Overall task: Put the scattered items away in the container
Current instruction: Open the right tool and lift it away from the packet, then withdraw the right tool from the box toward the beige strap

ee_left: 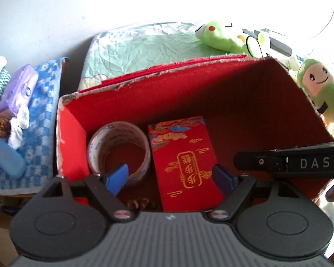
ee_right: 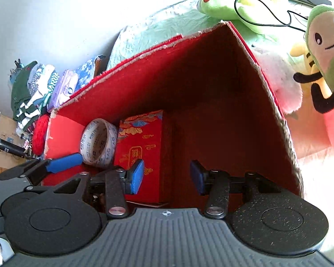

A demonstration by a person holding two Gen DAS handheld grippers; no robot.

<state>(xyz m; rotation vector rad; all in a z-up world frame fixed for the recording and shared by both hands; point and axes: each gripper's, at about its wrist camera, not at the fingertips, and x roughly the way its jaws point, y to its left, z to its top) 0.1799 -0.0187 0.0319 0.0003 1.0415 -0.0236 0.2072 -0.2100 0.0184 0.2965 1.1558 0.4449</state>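
Between the spread jaws of the left gripper (ee_left: 170, 175) lies the red envelope (ee_left: 184, 162), flat on the floor of the red box (ee_left: 211, 93); the blue pads stand clear of it on either side and press on nothing. Just beyond the left pad, and partly behind it, sits the roll of tape (ee_left: 119, 146), on its side against the box's left wall. The right gripper (ee_right: 167, 175) hangs over the same box with its jaws at a middling gap and nothing between them; the envelope (ee_right: 142, 142) shows past its left pad, the tape roll (ee_right: 99, 142) further left again, and only bare red floor lies ahead of its right pad. Both items look already delivered, so I would judge this the end of a drop-off, with both tools empty and free to leave. Outside the box, off to the left of the left jaws, a purple case (ee_left: 17, 89), a blue case (ee_left: 7, 160) and some cloth rest on a blue checked towel (ee_left: 44, 102); green plush toys (ee_left: 318, 89) crowd the far right corner. Next, I think, one gripper must lift clear of the box wall, swing out over the towel and settle its open jaws around one of those cases. The high cardboard wall is what to mind on the way out.
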